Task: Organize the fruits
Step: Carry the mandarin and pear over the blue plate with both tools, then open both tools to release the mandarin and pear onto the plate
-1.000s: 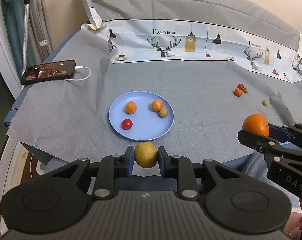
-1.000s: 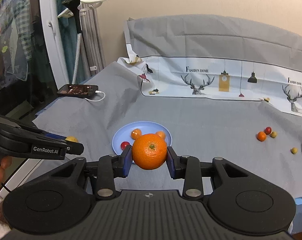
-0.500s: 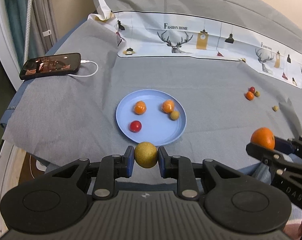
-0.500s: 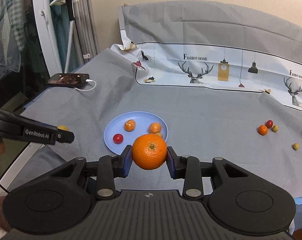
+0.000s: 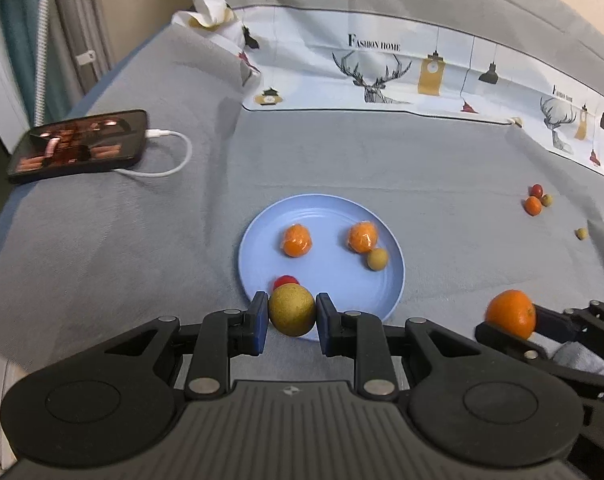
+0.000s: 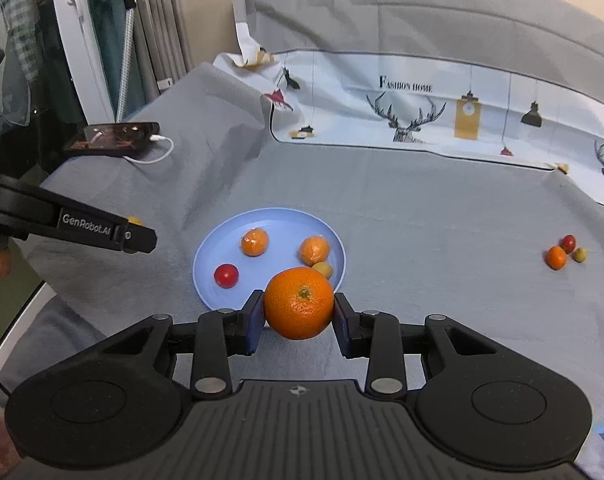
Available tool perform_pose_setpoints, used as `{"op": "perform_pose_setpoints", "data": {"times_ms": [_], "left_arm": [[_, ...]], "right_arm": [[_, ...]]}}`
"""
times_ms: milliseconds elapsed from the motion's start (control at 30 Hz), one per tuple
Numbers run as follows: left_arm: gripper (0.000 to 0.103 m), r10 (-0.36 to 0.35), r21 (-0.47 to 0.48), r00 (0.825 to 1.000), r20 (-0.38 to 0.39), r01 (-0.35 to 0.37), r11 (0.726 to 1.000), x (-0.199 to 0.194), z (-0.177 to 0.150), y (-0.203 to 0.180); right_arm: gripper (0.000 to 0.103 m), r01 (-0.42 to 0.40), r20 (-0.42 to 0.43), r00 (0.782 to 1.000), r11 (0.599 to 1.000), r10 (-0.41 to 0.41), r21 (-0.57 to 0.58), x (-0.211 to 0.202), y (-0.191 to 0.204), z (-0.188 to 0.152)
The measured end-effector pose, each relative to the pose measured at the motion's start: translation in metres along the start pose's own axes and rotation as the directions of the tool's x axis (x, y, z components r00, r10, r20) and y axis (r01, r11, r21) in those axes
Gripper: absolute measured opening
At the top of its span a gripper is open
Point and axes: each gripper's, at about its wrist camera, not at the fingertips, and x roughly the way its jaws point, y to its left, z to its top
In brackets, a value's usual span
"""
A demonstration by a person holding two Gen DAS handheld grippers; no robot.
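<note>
Plate: the blue plate [image 5: 396,280] sits on the grey cloth [image 5: 102,248] and already holds two small wrapped oranges [image 5: 297,240], a red tomato [image 6: 226,275] and a small yellow-green fruit [image 5: 378,259].
Left gripper: the left gripper [image 5: 292,316] is clamped on a yellow-green round fruit [image 5: 291,310], held over the plate's near rim.
Right gripper: the right gripper [image 6: 299,309] grips a large orange [image 6: 299,302] near the plate's near edge; whether it is above the plate cannot be told.
Still loose: a small orange [image 6: 556,257], a red fruit [image 6: 569,243] and a yellow-green fruit [image 6: 580,255] cluster on the cloth well to the right, with one more yellow fruit [image 5: 581,233] apart.
Progress: seemingly about halfway; two fruits await release, four await collecting.
</note>
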Motion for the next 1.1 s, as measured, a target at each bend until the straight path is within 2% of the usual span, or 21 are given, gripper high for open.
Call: {"op": "perform_pose_setpoints", "data": {"times_ms": [300,833,867,900,933,967,1000,1033,1100], "left_arm": [[0.027,-0.023,0.034,0.999,-0.038,0.024,0.999,0.067,0.024,-0.011],[0.028,0.022,0.078,0.995,-0.098,-0.014,0.997,0.153,0.049,-0.016],[0.038,0.023,0.081,0.995,-0.096,-0.016,0.997,0.155,0.049,-0.015],[0.063,0.021,0.084,0.996,-0.09,-0.013,0.996,0.154,0.05,-0.015],[0.078,0.021,0.085,0.997,-0.079,-0.014,0.996,0.151,0.05,-0.014],[0.1,0.032,0.081,0.998,-0.055,-0.027,0.996,0.145,0.049,-0.012],[0.103,0.043,0.075,0.999,-0.021,-0.041,0.996,0.136,0.047,-0.011],[0.102,0.043,0.074,0.999,0.008,-0.044,0.996,0.126,0.044,-0.01],[0.103,0.038,0.093,0.999,-0.002,-0.037,0.995,0.108,0.038,-0.009]], "right_arm": [[0.037,-0.013,-0.08,0.997,1.0,0.013,0.001,0.067,-0.004,0.014],[0.038,-0.028,-0.167,0.986,0.998,0.018,-0.056,0.148,-0.005,0.023],[0.039,-0.038,-0.171,0.985,0.997,0.027,-0.062,0.15,-0.005,0.023],[0.041,-0.046,-0.172,0.985,0.997,0.034,-0.064,0.151,-0.004,0.024],[0.054,-0.05,-0.169,0.985,0.996,0.038,-0.068,0.149,-0.003,0.026],[0.063,-0.039,-0.157,0.987,0.997,0.027,-0.073,0.146,-0.002,0.027],[0.081,-0.021,-0.137,0.99,0.997,0.01,-0.08,0.139,-0.001,0.027],[0.09,-0.009,-0.125,0.992,0.996,-0.002,-0.087,0.133,0.0,0.027],[0.092,0.006,-0.121,0.993,0.995,-0.017,-0.095,0.116,0.0,0.025]]}}
